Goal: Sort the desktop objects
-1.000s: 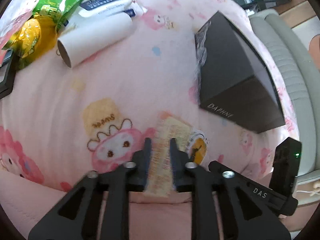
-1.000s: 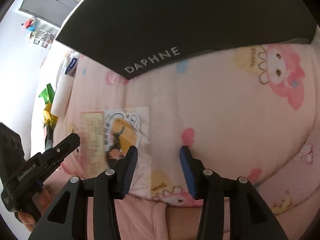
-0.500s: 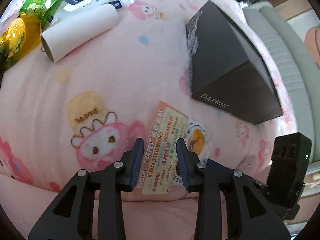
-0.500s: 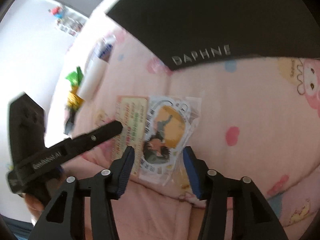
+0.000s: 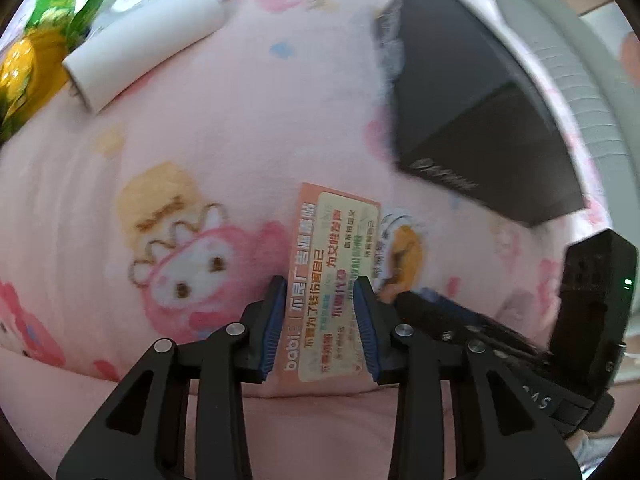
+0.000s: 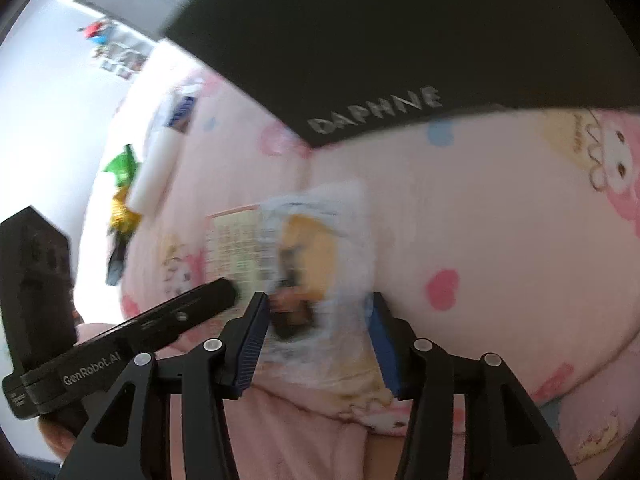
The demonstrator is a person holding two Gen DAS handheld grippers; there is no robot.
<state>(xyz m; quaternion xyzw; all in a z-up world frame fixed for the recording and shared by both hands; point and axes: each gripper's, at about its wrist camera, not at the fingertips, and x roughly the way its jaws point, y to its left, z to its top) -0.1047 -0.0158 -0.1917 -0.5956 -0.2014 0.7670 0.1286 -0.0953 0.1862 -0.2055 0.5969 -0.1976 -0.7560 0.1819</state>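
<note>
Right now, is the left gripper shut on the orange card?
No: the left gripper is open, fingers either side of the flat orange card.

A soft pink blanket [image 5: 224,128] printed with pink and yellow cartoon animals, hearts and small blue marks is seen. An orange-bordered rectangular card [image 5: 332,276] carries pale green and yellow panels with coloured characters. A black box [image 6: 400,40] is lettered in silver-white. A plain white roll [image 5: 148,36] and a green and yellow foil bag [image 5: 36,48] are shown. The black grippers are fitted with blue pads [image 5: 272,328].
</note>
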